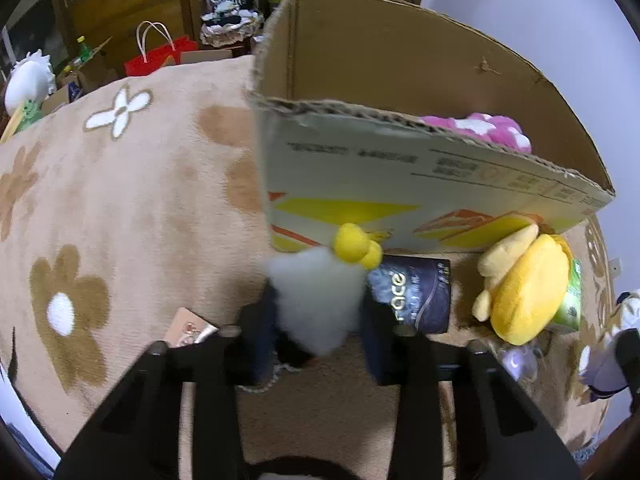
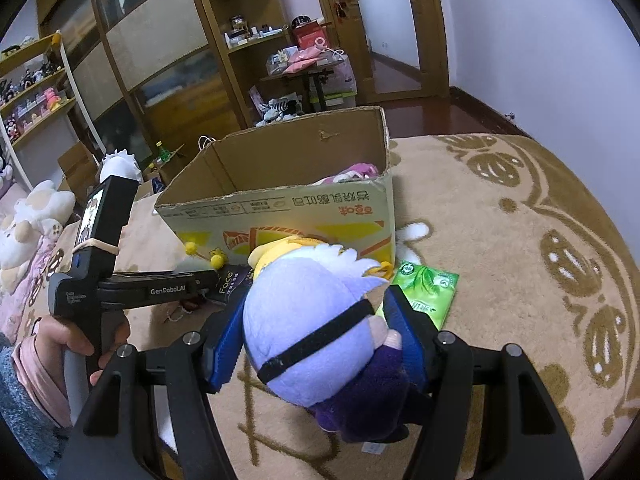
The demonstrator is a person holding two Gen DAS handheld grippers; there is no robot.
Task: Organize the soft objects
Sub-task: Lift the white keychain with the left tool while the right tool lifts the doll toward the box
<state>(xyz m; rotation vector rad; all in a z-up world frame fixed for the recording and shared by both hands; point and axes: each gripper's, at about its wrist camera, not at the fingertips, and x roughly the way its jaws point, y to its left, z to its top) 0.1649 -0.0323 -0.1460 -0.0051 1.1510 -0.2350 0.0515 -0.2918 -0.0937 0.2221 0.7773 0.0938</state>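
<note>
Cardboard box sits on the beige rug. Left gripper clamps a white plush. Right gripper clamps a lavender doll.

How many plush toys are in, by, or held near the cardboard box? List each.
4: pink-and-white plush inside cardboard box; yellow plush before it; white fluffy toy in left gripper; lavender doll in right gripper. More may hide.

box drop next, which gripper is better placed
Left, probably. Its gripper holds the white toy right against the box front. The right gripper, gripping the purple plush, sits farther back from the box.
</note>
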